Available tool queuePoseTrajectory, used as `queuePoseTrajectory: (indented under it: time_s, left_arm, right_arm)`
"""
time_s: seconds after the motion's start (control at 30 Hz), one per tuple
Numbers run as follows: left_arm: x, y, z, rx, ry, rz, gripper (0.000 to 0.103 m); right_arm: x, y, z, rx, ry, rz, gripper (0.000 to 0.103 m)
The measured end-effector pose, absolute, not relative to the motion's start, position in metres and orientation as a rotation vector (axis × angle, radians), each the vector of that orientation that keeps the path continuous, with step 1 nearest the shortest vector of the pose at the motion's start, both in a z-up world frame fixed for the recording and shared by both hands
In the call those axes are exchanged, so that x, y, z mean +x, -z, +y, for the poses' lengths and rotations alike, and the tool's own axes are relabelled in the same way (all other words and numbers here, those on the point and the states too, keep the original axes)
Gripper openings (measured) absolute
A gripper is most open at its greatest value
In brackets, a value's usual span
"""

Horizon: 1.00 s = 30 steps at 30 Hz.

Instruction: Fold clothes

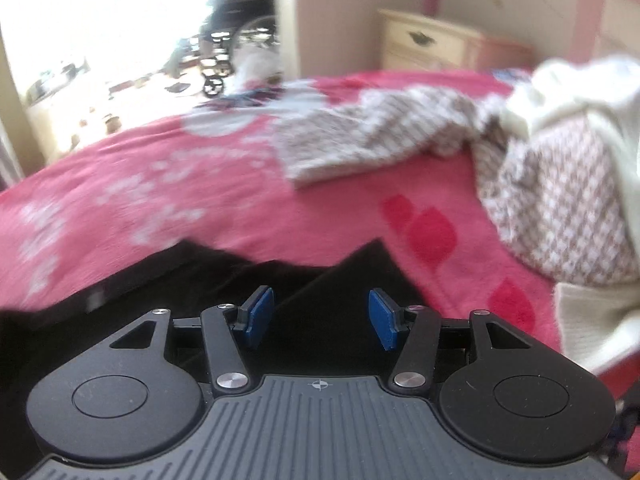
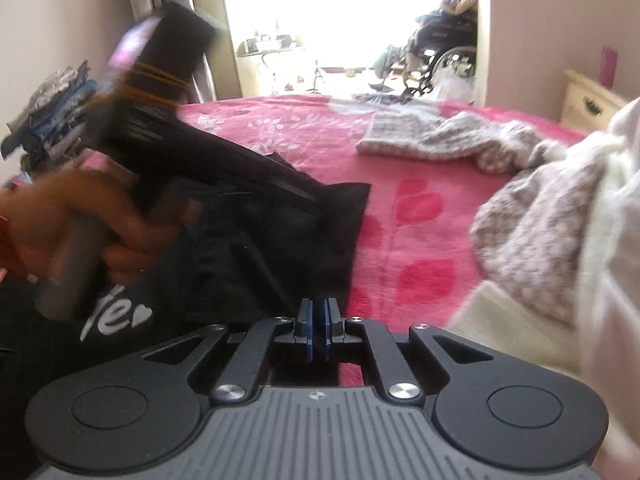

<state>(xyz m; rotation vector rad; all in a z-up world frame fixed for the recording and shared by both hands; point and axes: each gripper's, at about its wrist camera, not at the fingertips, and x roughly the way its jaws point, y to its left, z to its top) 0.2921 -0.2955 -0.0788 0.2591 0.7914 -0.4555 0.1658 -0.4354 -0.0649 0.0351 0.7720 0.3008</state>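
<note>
A black garment point(image 2: 260, 240) with white print point(image 2: 116, 320) lies on the pink bedspread point(image 2: 400, 208). My right gripper point(image 2: 319, 326) is shut just in front of the garment's near right corner, and no cloth shows between its blue pads. My left gripper point(image 1: 322, 316) is open and hovers over the same black garment point(image 1: 224, 276), with nothing between its pads point(image 1: 260, 314). In the right wrist view a person's hand point(image 2: 120, 236) holds the left tool over the black cloth, blurred by motion.
A brown-and-white patterned knit point(image 1: 360, 136) sprawls across the bed, bunched under a cream garment point(image 1: 580, 92) on the right. A cream nightstand point(image 1: 424, 40) stands by the wall. A wheelchair point(image 2: 444, 56) sits by the bright doorway. Clothes pile point(image 2: 52, 104) up on the left.
</note>
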Motion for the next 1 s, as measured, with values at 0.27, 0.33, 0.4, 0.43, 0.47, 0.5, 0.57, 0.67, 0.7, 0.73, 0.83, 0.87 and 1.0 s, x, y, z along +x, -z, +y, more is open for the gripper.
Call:
queuePoseTrajectory:
  time_s: [0.27,0.33,0.4,0.43,0.47,0.5,0.57,0.67,0.7,0.73,0.83,0.87,1.0]
  left_arm:
    - [0.317,0.09,-0.303,0.214,0.431,0.828,0.053]
    - [0.315,0.09,-0.303,0.232,0.446,0.821,0.054]
    - [0.315,0.09,-0.302,0.235,0.456,0.819,0.054]
    - [0.316,0.09,-0.302,0.231,0.46,0.821,0.054]
    - [0.316,0.089,-0.302,0.23,0.463,0.824,0.054]
    - [0.316,0.089,-0.302,0.23,0.465,0.825,0.054]
    - [0.316,0.089,-0.301,0.233,0.468,0.828,0.053]
    - [0.318,0.089,-0.301,0.237,0.472,0.834,0.054]
    - [0.318,0.089,-0.301,0.236,0.473,0.837,0.054]
    - [0.318,0.088,-0.301,0.235,0.475,0.839,0.054]
    - [0.318,0.089,-0.299,0.232,0.481,0.838,0.054]
    - [0.318,0.089,-0.299,0.231,0.482,0.838,0.054]
    - [0.319,0.09,-0.298,0.218,0.485,0.839,0.054]
  right_arm:
    - [0.162,0.069,-0.431,-0.003,-0.497,0.827,0.008]
    - [0.155,0.062,-0.428,-0.038,-0.547,0.805,0.008]
    - [0.147,0.056,-0.426,-0.073,-0.597,0.782,0.008]
    - [0.144,0.053,-0.423,-0.099,-0.616,0.765,0.008]
    - [0.144,0.051,-0.415,-0.149,-0.622,0.739,0.008]
    - [0.144,0.05,-0.405,-0.211,-0.63,0.713,0.009]
    - [0.141,0.052,-0.386,-0.347,-0.646,0.661,0.026]
    - [0.138,0.059,-0.363,-0.523,-0.695,0.595,0.034]
    - [0.139,0.062,-0.358,-0.558,-0.71,0.583,0.034]
    - [0.14,0.064,-0.354,-0.569,-0.719,0.586,0.034]
    - [0.148,0.07,-0.353,-0.518,-0.731,0.639,0.01]
    - [0.15,0.069,-0.356,-0.48,-0.739,0.654,0.008]
    - [0.156,0.07,-0.37,-0.286,-0.807,0.729,0.004]
